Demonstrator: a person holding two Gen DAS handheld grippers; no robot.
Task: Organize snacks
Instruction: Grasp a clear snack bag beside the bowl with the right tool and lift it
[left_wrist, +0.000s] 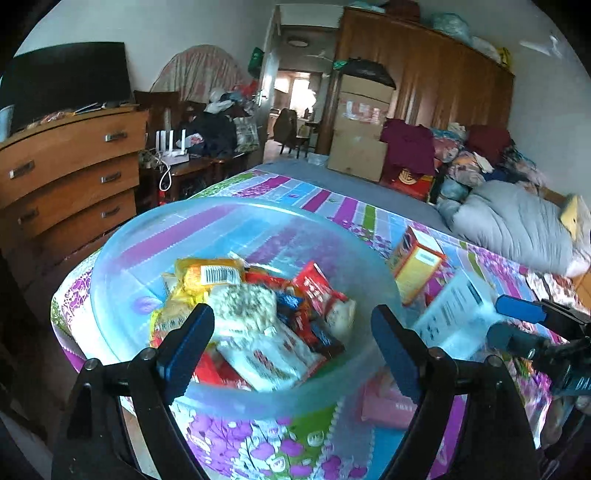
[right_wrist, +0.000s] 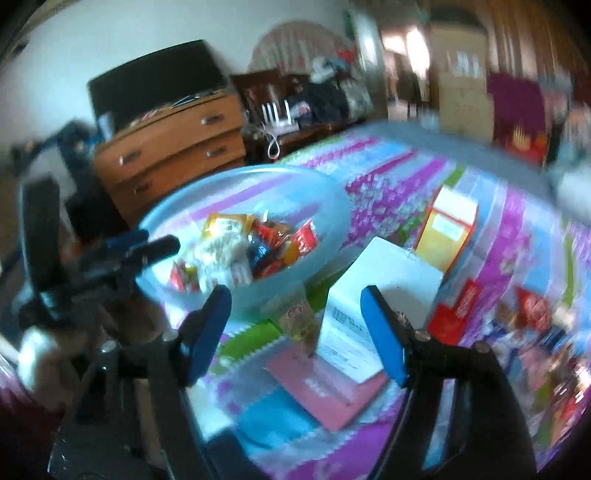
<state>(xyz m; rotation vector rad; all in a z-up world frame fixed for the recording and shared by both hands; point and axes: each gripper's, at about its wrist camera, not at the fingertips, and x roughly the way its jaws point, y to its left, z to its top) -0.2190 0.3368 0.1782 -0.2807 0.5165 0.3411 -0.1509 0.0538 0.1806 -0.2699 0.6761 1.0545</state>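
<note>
Snacks (left_wrist: 258, 317) lie heaped in a clear plastic bowl (left_wrist: 110, 280) that sits on a flowered bedspread (left_wrist: 332, 206) near the bed's corner. The left gripper (left_wrist: 291, 343) hangs over the bowl's near rim with its blue fingers (left_wrist: 188, 343) spread wide, and nothing is between them. The right gripper (right_wrist: 295, 332) is also spread wide and empty, poised above a white box (right_wrist: 384, 280) and a pink packet (right_wrist: 325, 387) lying just beside the bowl. An orange box (right_wrist: 447, 229) stands behind the white one. More red wrappers (right_wrist: 458, 310) are scattered on the bedspread to the right, though blur hides their details. A wooden dresser (left_wrist: 70, 162) stands beyond the bed.
</note>
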